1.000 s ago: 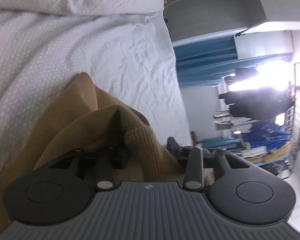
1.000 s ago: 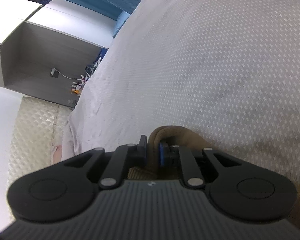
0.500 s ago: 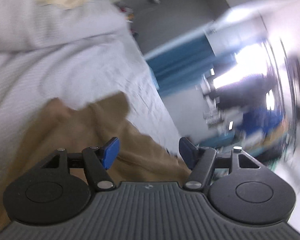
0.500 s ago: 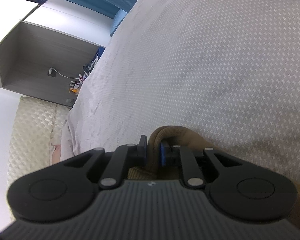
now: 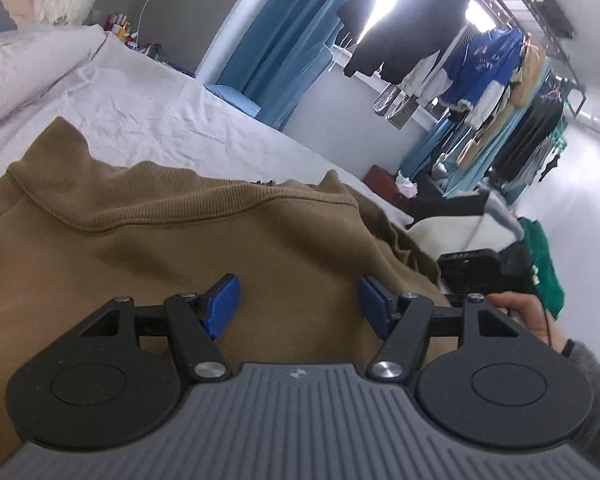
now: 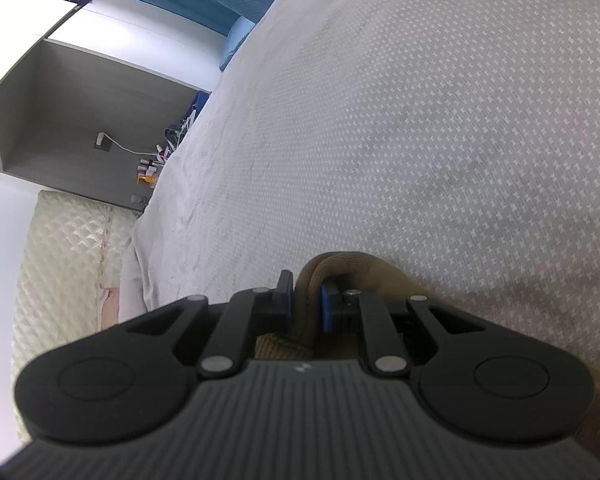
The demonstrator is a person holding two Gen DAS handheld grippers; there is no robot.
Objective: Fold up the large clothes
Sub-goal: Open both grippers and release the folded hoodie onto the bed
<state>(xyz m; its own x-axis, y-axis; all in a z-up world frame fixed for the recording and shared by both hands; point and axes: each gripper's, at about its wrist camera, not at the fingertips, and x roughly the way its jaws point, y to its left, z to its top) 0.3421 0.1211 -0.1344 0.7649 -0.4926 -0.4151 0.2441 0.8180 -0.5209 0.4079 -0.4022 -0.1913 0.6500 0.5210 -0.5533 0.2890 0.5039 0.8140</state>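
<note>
The brown sweatshirt (image 5: 172,248) lies spread on the bed (image 5: 148,120). The left hand-held gripper (image 5: 298,304) hovers released above it; the right hand-held gripper (image 6: 305,306) grasps a bunched edge at 12 o'clock. Soft, thick, floppy: best pinched along the ribbed hem (image 5: 204,200).

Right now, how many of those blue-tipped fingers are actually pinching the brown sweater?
2, both on the right gripper, closed on a fold of the brown sweater. The left gripper holds its two fingers apart above the cloth, gripping nothing.
</note>
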